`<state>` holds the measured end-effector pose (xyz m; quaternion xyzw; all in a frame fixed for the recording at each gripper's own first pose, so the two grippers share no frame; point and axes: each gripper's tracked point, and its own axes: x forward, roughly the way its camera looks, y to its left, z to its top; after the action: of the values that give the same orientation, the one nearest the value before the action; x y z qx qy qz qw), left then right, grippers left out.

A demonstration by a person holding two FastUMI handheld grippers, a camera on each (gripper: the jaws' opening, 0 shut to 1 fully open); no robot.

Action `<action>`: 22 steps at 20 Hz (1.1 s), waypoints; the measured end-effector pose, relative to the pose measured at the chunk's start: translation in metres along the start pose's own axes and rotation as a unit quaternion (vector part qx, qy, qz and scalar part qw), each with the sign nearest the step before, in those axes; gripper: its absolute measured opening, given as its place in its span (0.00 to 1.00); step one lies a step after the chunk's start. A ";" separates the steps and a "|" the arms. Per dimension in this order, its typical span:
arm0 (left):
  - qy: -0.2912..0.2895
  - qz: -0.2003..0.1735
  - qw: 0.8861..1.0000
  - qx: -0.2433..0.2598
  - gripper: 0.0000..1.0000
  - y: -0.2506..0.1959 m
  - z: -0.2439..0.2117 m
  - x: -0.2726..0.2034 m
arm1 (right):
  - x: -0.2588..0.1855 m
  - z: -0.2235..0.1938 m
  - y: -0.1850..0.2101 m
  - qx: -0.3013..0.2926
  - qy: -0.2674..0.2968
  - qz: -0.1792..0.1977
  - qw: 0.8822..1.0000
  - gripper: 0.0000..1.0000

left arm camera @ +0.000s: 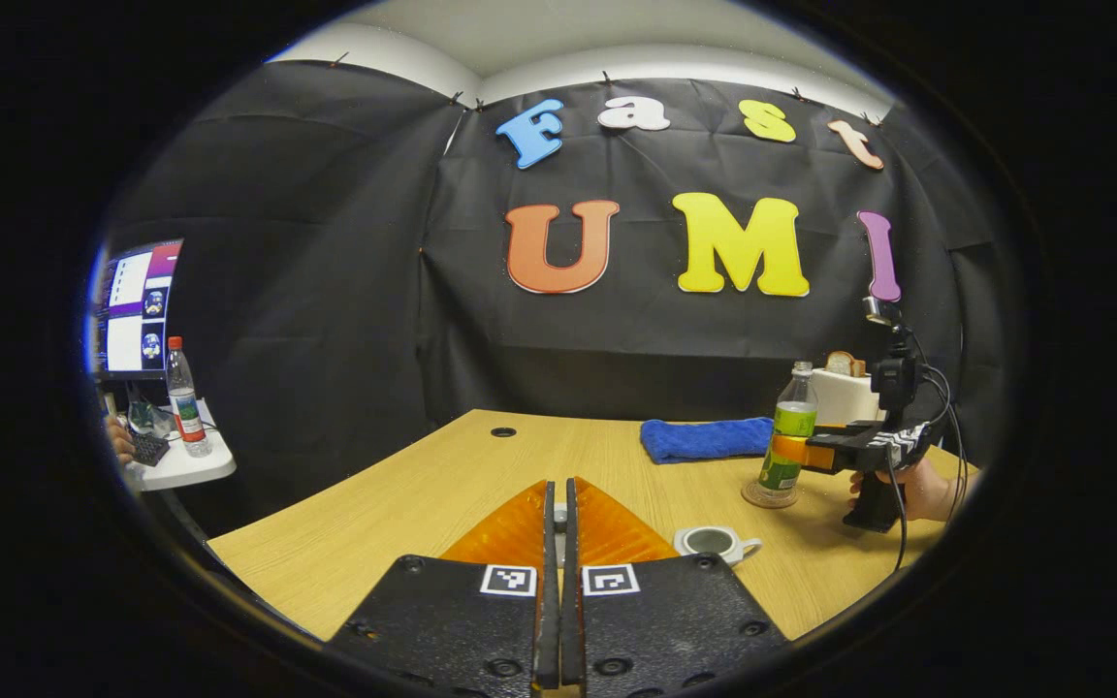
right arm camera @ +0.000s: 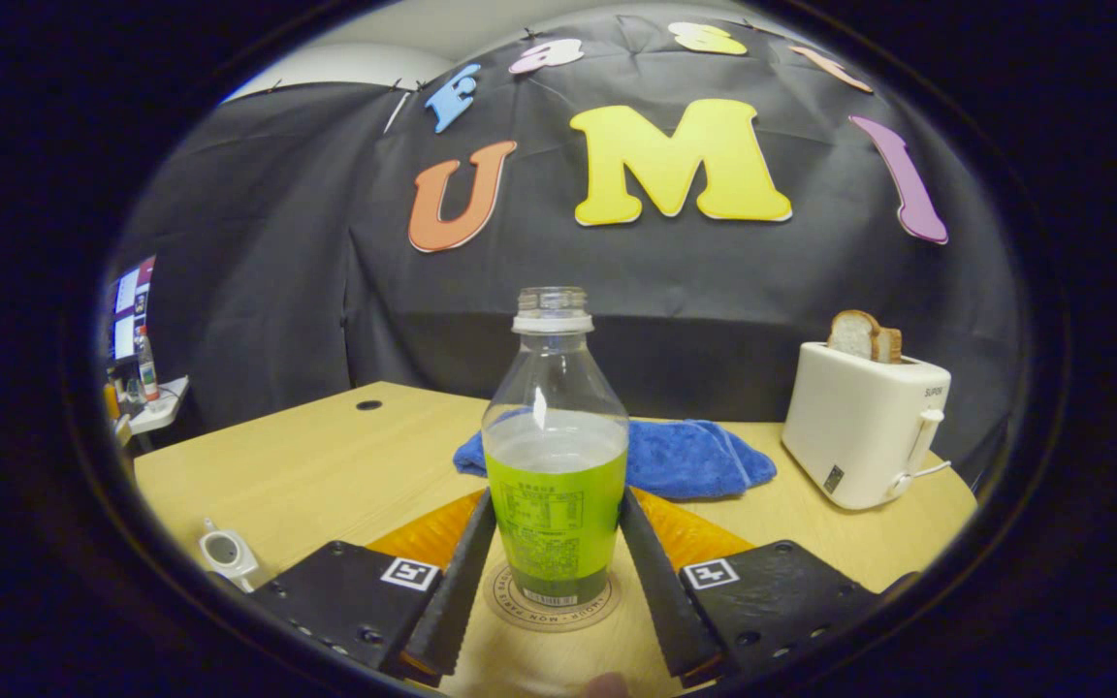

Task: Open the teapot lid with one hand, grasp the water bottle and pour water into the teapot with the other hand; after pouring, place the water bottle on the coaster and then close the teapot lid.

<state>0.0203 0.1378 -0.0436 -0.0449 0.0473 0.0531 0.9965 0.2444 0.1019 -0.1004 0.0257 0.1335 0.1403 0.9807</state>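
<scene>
The water bottle (right arm camera: 556, 456) stands upright on the coaster (right arm camera: 552, 603), between the right gripper (right arm camera: 555, 538) fingers, which touch its sides. The left gripper (left arm camera: 559, 528) fingers are closed on nothing; the lidless teapot (left arm camera: 714, 543) sits just right of them on the worktop (left arm camera: 403, 494).

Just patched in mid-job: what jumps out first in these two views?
The water bottle stands upright and uncapped on the coaster at the table's near right, with the right gripper closed around its green label. The left gripper is shut on nothing, just left of the small teapot, whose top is open. Behind the bottle lie a blue towel and a white toaster with bread.
</scene>
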 end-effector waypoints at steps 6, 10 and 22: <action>0.005 -0.045 0.999 0.002 0.04 -0.051 -0.004 0.015 | -0.070 0.039 -0.012 0.019 -0.060 -0.015 0.998 0.96; 0.013 -0.075 0.997 0.004 0.04 -0.081 -0.014 0.033 | -0.143 0.050 -0.040 0.004 -0.103 -0.051 0.993 0.96; 0.037 -0.088 0.995 0.006 0.04 -0.112 -0.055 0.059 | -0.232 0.016 -0.076 -0.002 -0.119 -0.124 0.985 0.97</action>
<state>0.0863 0.0274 -0.0949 -0.0447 0.0806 -0.0368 0.9951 0.0542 -0.0363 -0.0325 0.0239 0.0181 0.0138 0.9995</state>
